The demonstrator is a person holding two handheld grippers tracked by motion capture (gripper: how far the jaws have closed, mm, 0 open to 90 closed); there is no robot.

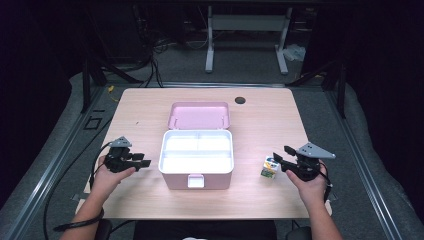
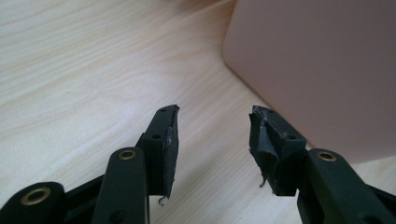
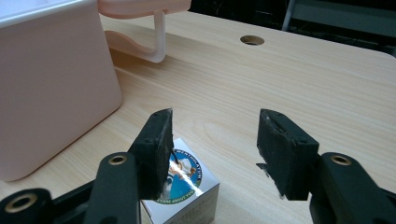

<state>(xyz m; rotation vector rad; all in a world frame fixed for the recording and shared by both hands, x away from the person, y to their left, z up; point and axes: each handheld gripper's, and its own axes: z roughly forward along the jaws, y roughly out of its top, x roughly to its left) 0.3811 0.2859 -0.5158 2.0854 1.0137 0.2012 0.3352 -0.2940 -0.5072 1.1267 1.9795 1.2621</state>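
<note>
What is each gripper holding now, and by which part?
Nothing is held. The right gripper stands open over the small box; the left gripper is open beside the pink case.

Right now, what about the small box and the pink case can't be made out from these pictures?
- Small box: right gripper view, its near part is hidden behind the right tool and cut by the bottom edge; whether a pad touches it is unclear.
- Small box print: high view, too small to read.
- Pink case: high view, tray glare washes out any contents.
- Left gripper view: case wall cut off by the frame edges.
</note>
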